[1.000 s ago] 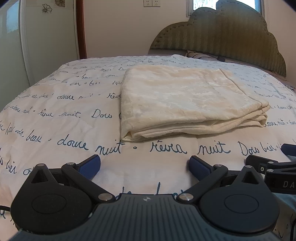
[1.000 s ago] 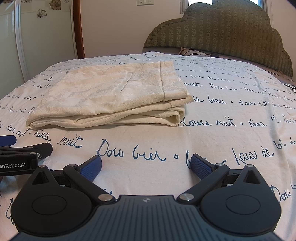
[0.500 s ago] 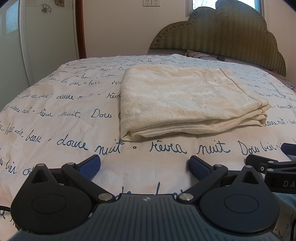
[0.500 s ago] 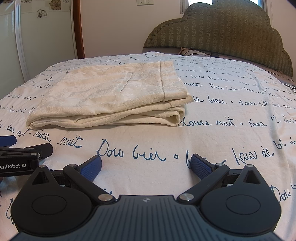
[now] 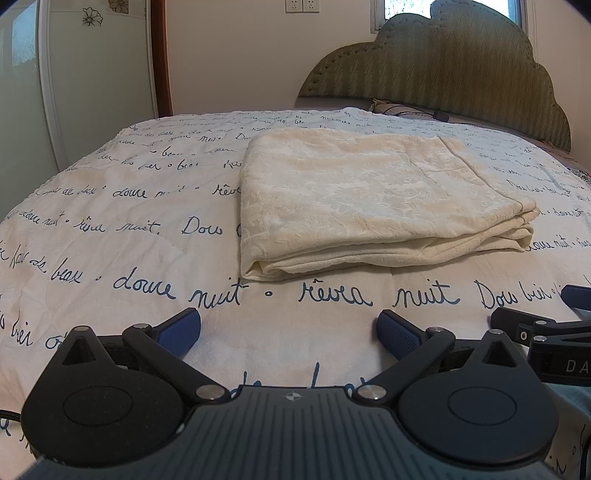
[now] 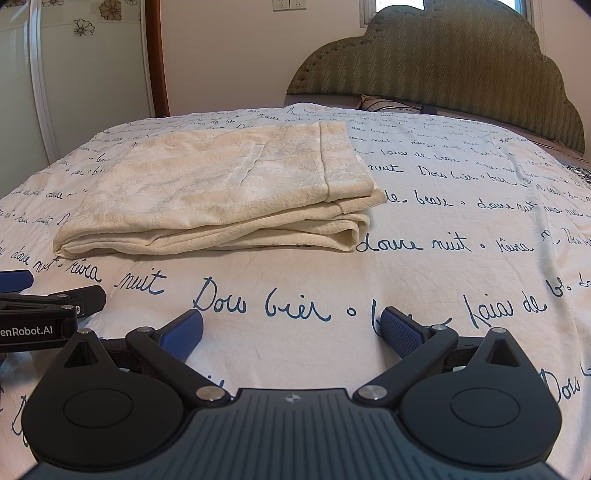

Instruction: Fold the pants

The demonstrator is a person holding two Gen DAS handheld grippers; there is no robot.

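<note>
Soft daylight via window (image 5: 447, 11), sharp; fisheye-bent, dark corners.

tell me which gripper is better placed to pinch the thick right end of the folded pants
Right gripper, probably: open, and the pants' right end lies almost straight ahead; from the left gripper it sits far right.

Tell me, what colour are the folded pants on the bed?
Cream, with a faint embossed pattern; the pants show best in the left wrist view.

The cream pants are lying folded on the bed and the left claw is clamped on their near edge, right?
Not quite. The pants are folded on the bed, but the left claw is open and holds nothing, short of their near edge. The left wrist view shows this.
</note>
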